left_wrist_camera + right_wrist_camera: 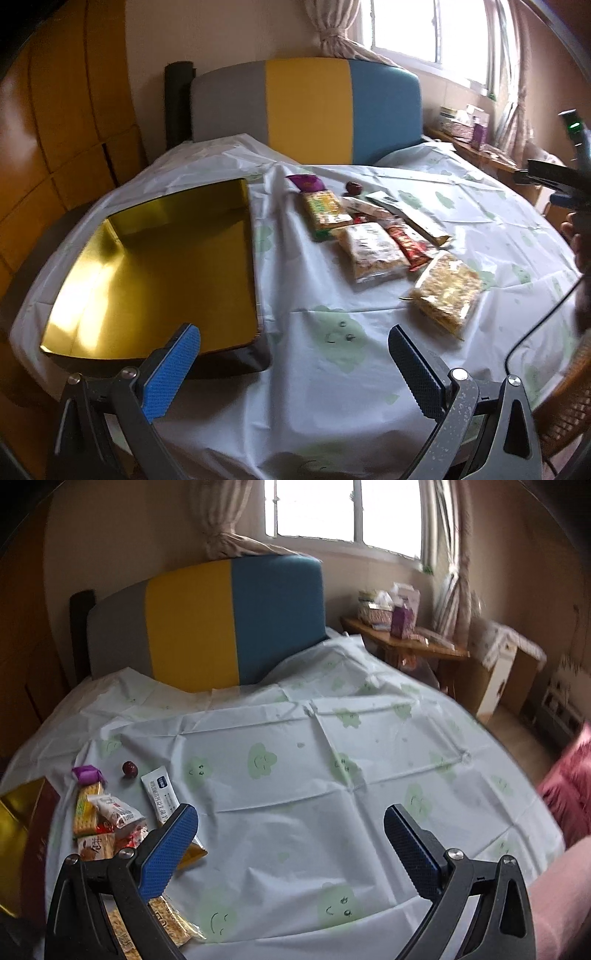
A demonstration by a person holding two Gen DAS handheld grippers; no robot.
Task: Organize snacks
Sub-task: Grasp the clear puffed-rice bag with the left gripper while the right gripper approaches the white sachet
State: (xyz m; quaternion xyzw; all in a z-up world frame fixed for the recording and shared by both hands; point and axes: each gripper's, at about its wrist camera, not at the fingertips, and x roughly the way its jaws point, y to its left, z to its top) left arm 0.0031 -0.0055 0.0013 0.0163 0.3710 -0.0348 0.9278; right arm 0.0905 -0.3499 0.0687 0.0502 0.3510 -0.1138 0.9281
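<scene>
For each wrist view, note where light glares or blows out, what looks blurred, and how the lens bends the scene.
Left wrist view: the gold box mirrors bright streaks, the window is washed out, and the table edge bows into a curve. Right wrist view: the window is blown to plain white, the pink cloth at the right edge is smeared by blur, and dark corners frame the fisheye circle.

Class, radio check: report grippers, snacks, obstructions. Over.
Left gripper open, empty; right gripper open, empty. Snack packets loose on tablecloth, gold box empty beside them. Nothing blocking. Over.
</scene>
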